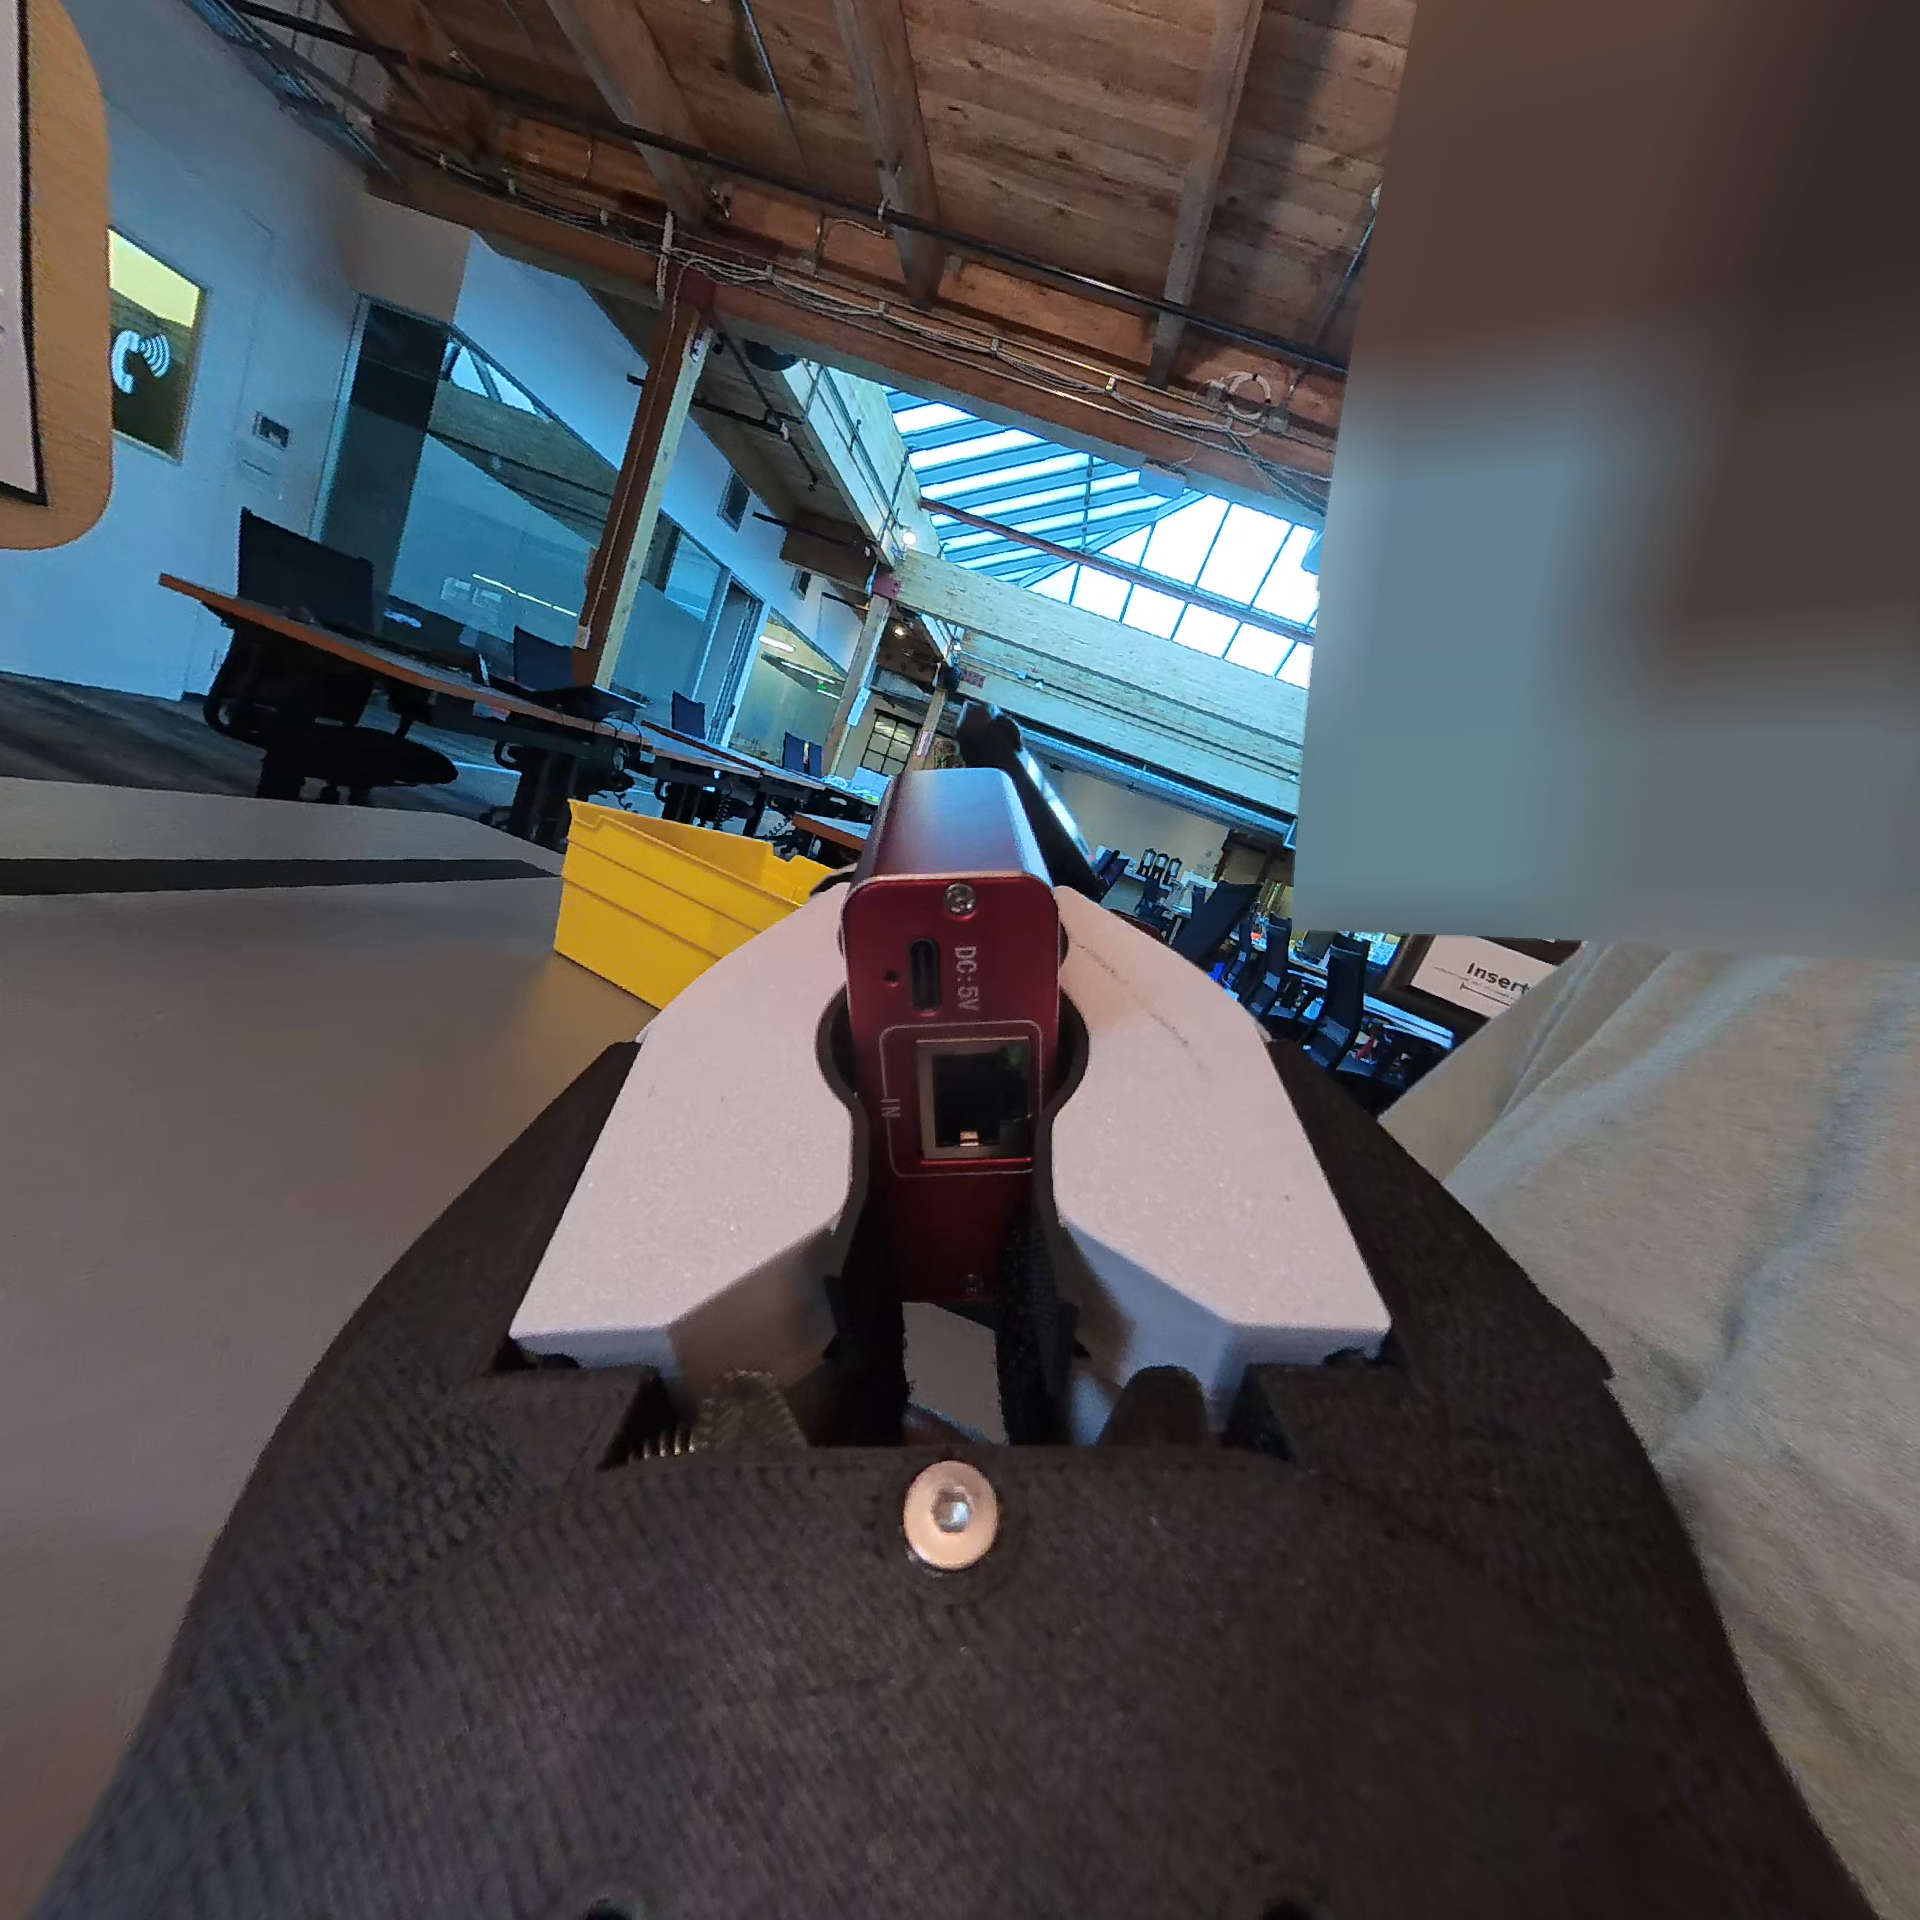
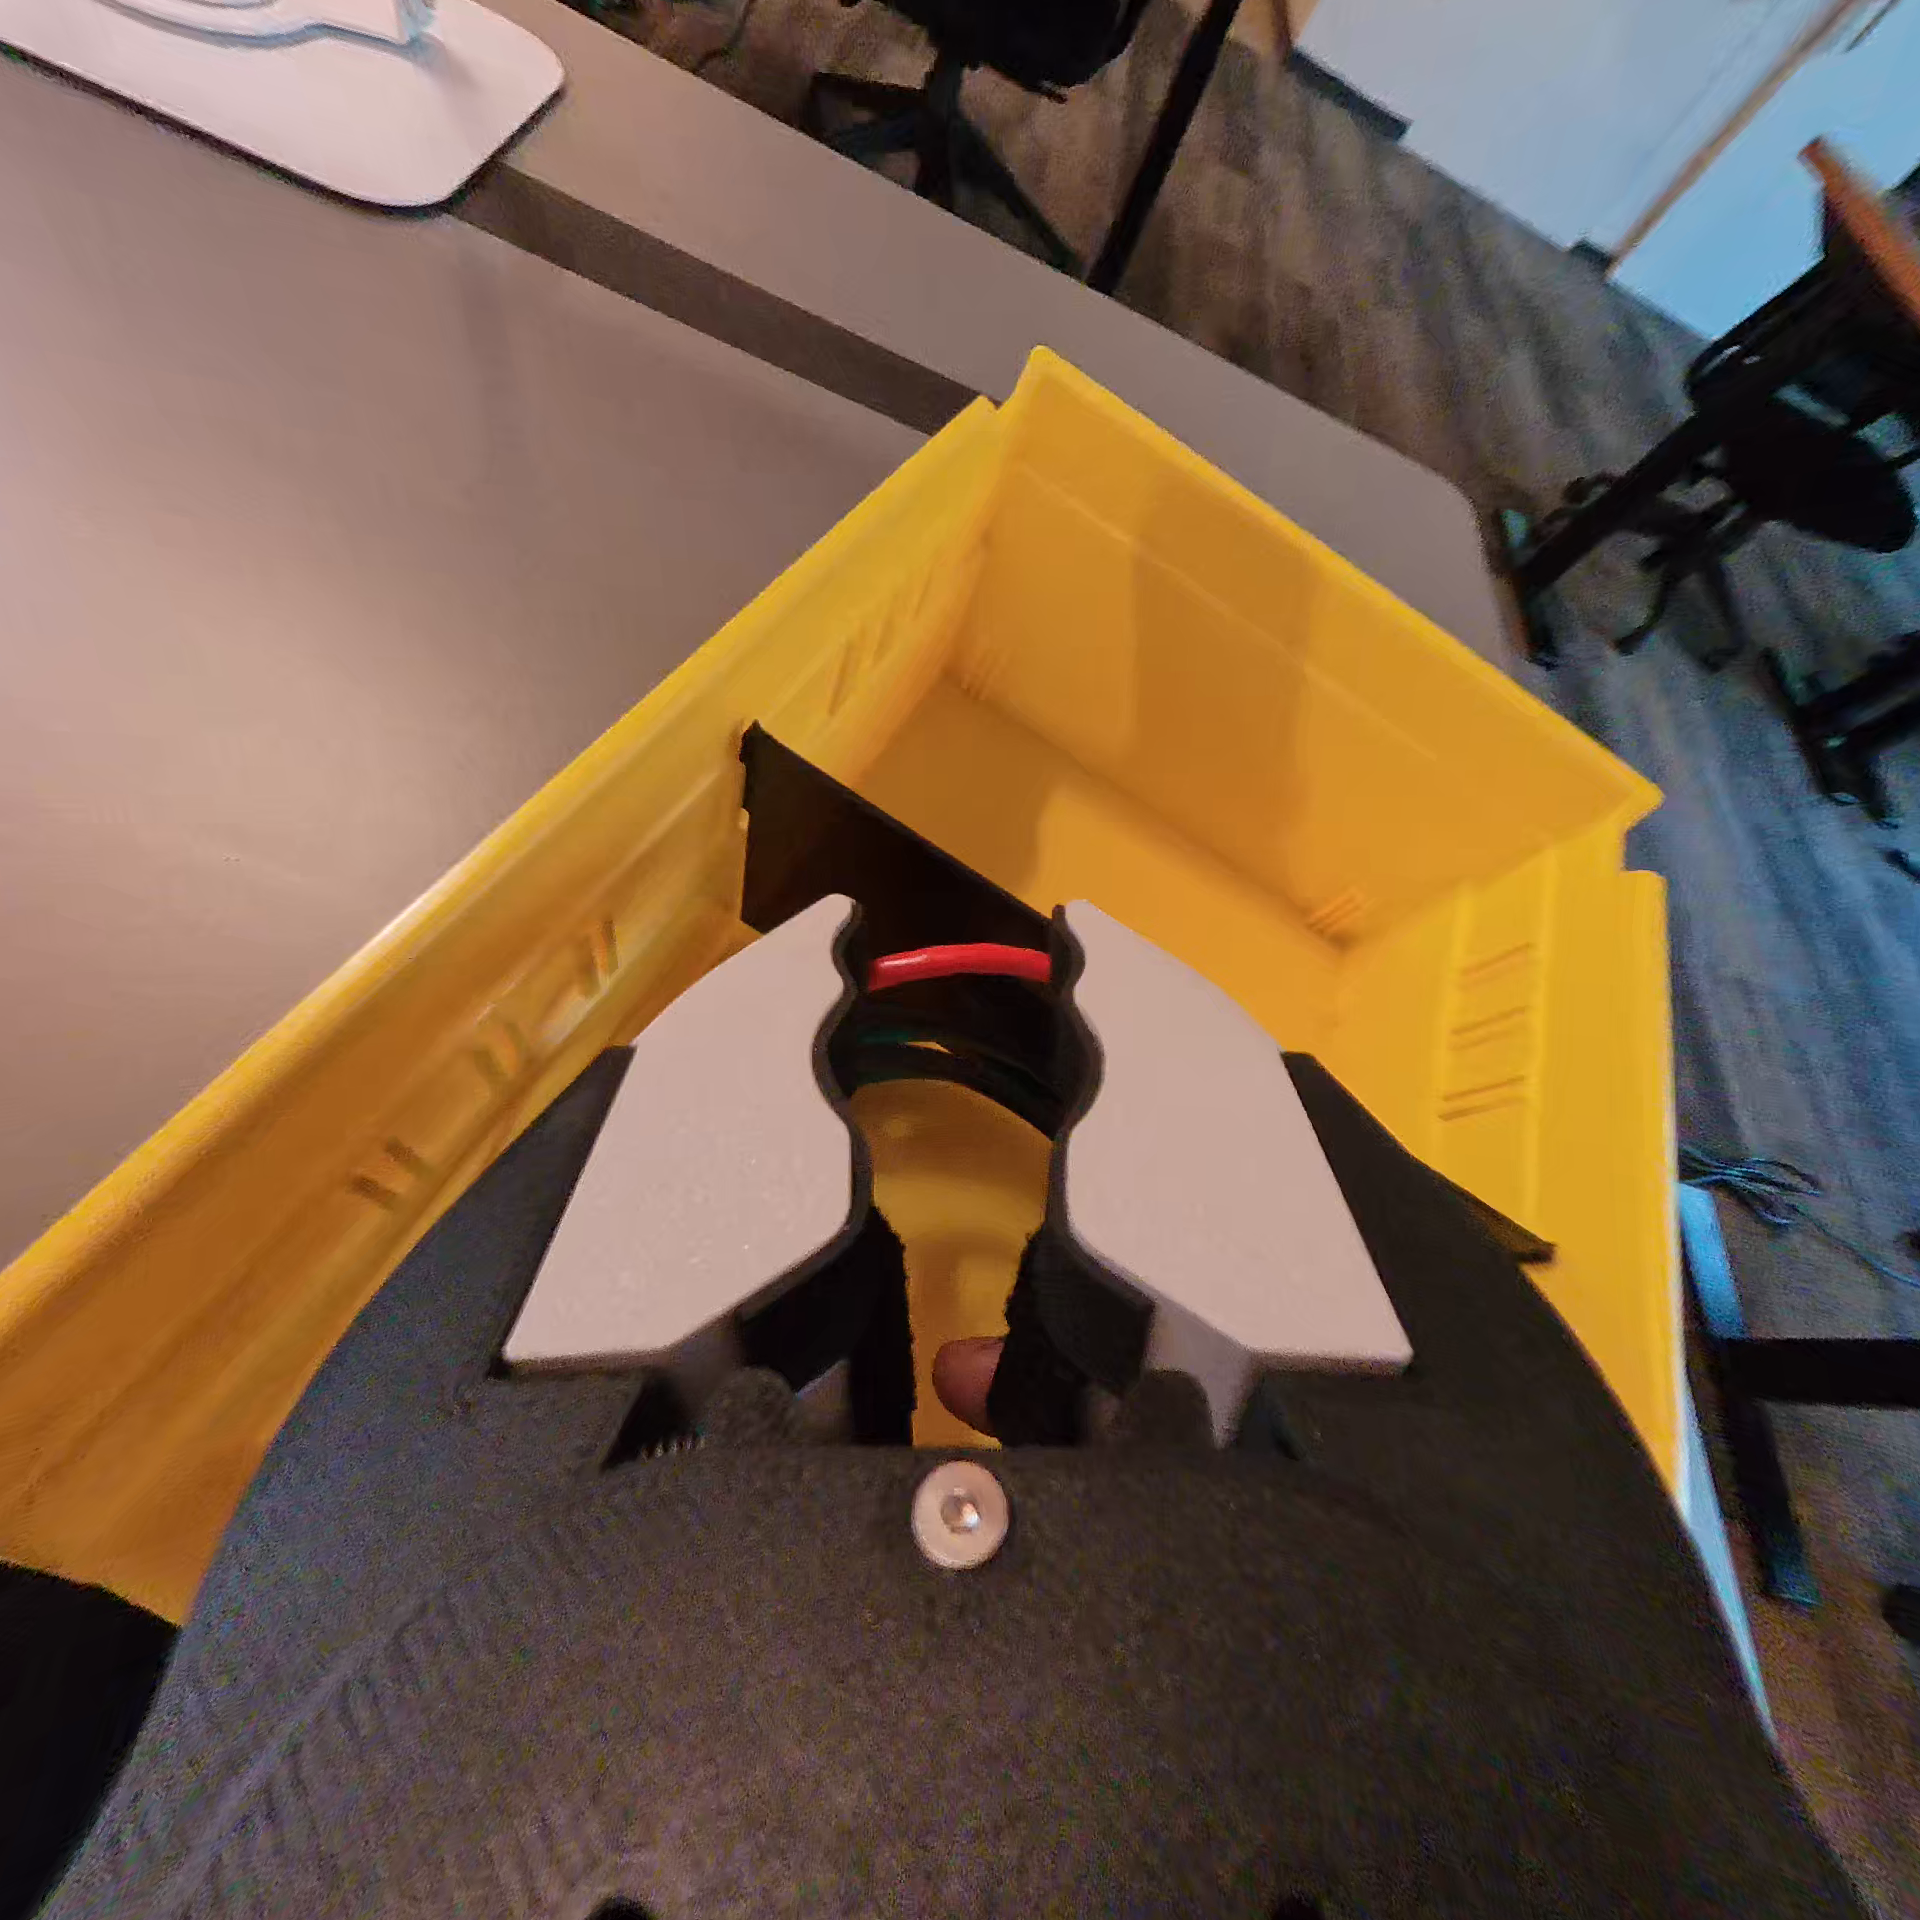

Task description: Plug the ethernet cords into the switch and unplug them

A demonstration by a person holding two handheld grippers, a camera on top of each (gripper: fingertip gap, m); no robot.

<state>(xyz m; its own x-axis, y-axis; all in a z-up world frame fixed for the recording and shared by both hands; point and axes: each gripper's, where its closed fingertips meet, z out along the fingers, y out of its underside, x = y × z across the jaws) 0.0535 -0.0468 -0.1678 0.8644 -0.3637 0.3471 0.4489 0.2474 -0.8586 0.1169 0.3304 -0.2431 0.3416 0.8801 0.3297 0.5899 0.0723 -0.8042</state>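
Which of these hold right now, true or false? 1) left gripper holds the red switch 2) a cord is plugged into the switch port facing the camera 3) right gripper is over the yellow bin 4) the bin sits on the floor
1) True: the left gripper is shut on the red switch.
2) False: the port facing the camera is empty.
3) True: the right gripper is over the yellow bin, its fingers either side of red, green and black cords; contact is unclear.
4) False: the bin stands on the grey table.
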